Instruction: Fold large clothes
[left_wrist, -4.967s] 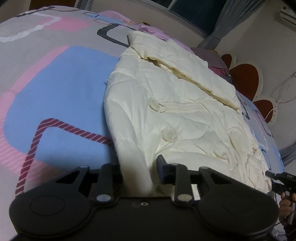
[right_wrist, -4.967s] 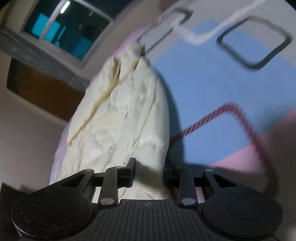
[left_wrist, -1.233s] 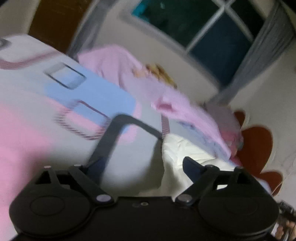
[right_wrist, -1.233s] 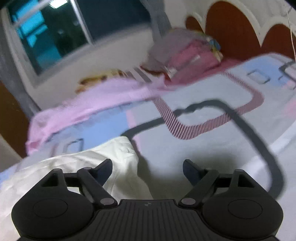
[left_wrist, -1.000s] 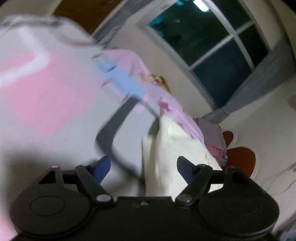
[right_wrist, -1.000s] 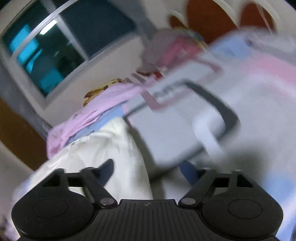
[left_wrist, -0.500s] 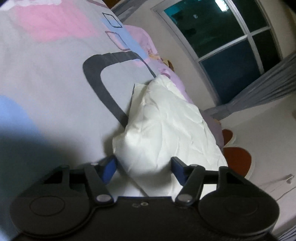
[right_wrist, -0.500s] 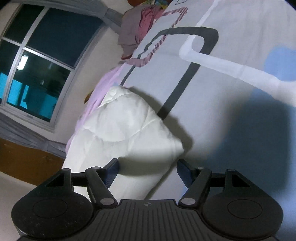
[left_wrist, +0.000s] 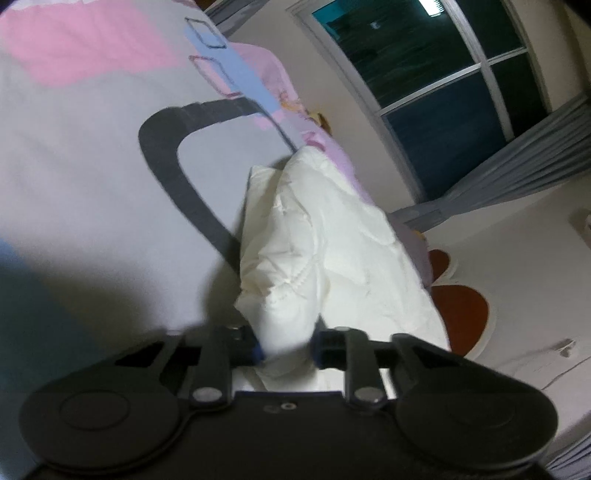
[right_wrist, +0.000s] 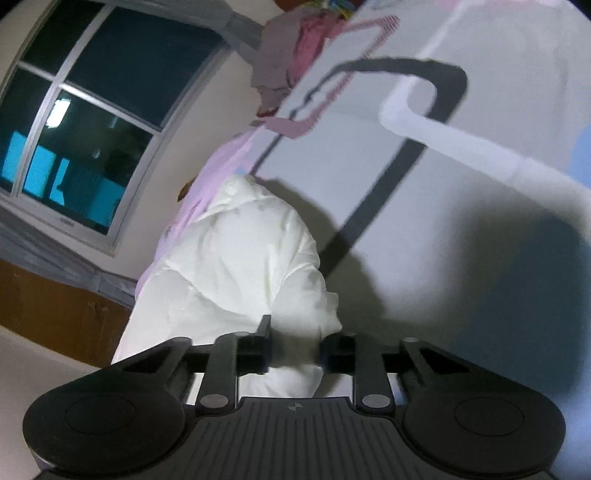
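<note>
A cream padded jacket (left_wrist: 332, 258) lies folded on the patterned bedspread (left_wrist: 92, 155). My left gripper (left_wrist: 286, 349) is shut on the jacket's near left corner, with cloth bunched between the jaws. In the right wrist view the same jacket (right_wrist: 236, 266) runs away toward the window, and my right gripper (right_wrist: 295, 350) is shut on its near right corner. The part of the jacket under both grippers is hidden.
The bedspread (right_wrist: 480, 221) has grey, pink and blue shapes. A pink blanket (left_wrist: 266, 77) lies along the far edge by the window (left_wrist: 424, 62). A pile of pink and grey clothes (right_wrist: 291, 48) sits near the headboard (left_wrist: 461, 306).
Both grippers were open around the jacket's near corners half a second ago. Now both have closed on the cloth. Earlier they swung from the unfolded jacket to this end.
</note>
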